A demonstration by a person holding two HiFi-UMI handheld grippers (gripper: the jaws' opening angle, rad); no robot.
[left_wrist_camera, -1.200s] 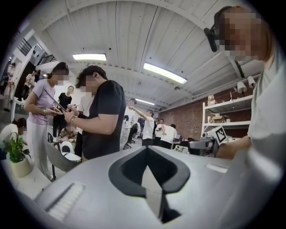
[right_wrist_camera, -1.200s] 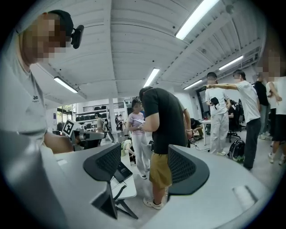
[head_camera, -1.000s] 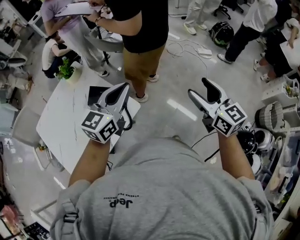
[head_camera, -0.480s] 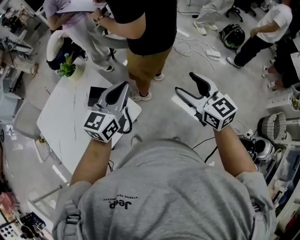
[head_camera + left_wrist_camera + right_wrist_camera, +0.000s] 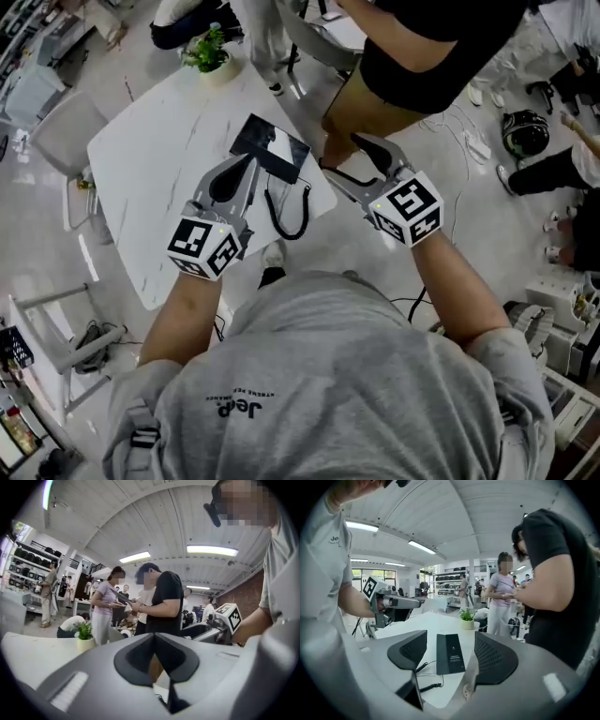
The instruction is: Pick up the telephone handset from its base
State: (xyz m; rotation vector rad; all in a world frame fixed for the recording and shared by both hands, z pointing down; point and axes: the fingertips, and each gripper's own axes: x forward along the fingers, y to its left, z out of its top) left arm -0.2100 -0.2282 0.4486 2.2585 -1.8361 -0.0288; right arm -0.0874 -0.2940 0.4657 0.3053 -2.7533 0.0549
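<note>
A: What sits at the far left?

B: A white marbled surface (image 5: 150,159), with a small potted plant (image 5: 206,49) near its 11 o'clock corner.

A: And the left claw (image 5: 246,167)?

B: The person holds it over the near part of the surface. Its own view shows the two jaws pressed tip to tip, with nothing caught between them.

A: Where is the telephone (image 5: 270,148)?

B: It lies flat on the surface, at about 1 o'clock from the left claw's tip and just beyond it. It is a slim black slab – the handset and base read as one piece from above. Its dark coiled cord (image 5: 289,211) loops away from it toward 6 o'clock, between the two claws.

A: The right claw (image 5: 340,157)?

B: It is spread wide and grips nothing. In its own view the telephone shows in the gap between the jaws, farther off on the surface and untouched.

A: Anything to the right of that?

B: A bystander (image 5: 412,47) in a black top and tan shorts stands at the surface's far edge – roughly 1 o'clock from the right claw.
</note>
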